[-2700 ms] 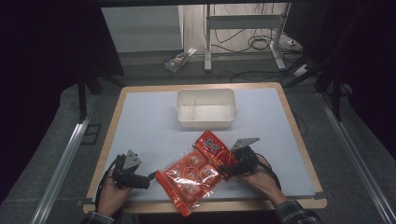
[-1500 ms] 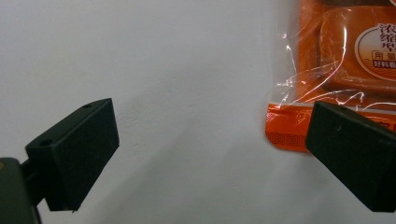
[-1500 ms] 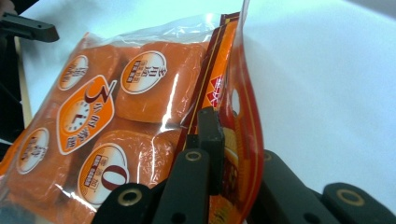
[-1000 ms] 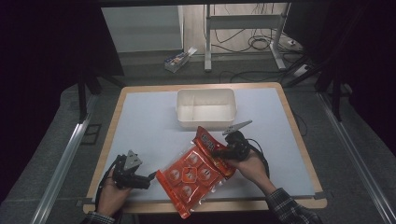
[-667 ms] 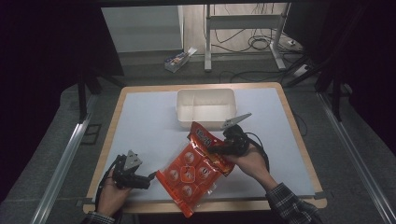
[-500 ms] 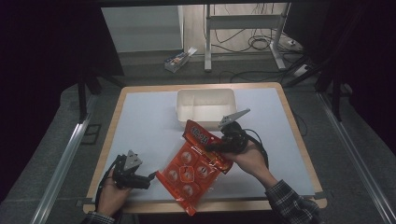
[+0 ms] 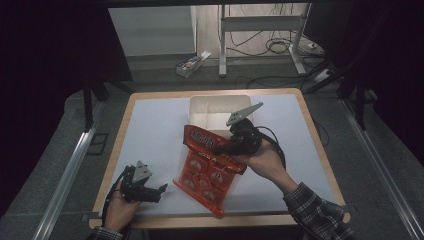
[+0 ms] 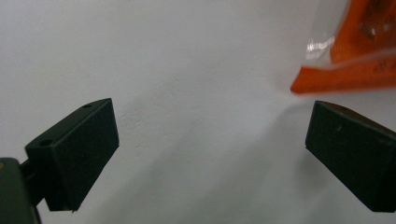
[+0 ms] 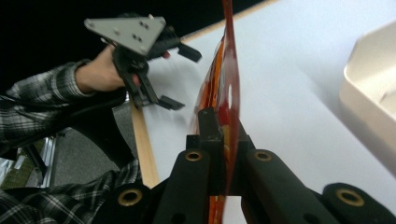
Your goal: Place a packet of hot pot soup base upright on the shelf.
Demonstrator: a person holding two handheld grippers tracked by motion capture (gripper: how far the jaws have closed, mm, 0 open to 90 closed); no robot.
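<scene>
A large orange-red snack bag (image 7: 210,167) with clear windows hangs tilted above the white table, its lower corner near the front edge. My right gripper (image 7: 223,148) is shut on the bag's upper end, just in front of the white tub (image 7: 216,108). In the right gripper view the bag (image 9: 225,93) runs edge-on between the closed jaws of the right gripper (image 9: 226,135). My left gripper (image 7: 159,191) rests at the front left, open, with nothing between its fingers; the bag's corner (image 8: 345,74) lies just past its right pad (image 8: 355,149).
The white tub (image 9: 369,88) sits at the back middle of the table (image 7: 150,135). The table's wooden front edge (image 7: 165,220) runs just under the left hand. Beyond the table stand a small box (image 7: 189,63) on the floor, a metal frame and cables.
My right gripper has lifted the bag's upper end up and toward the tub, so the bag now hangs steeper. The left gripper has stayed in place.
</scene>
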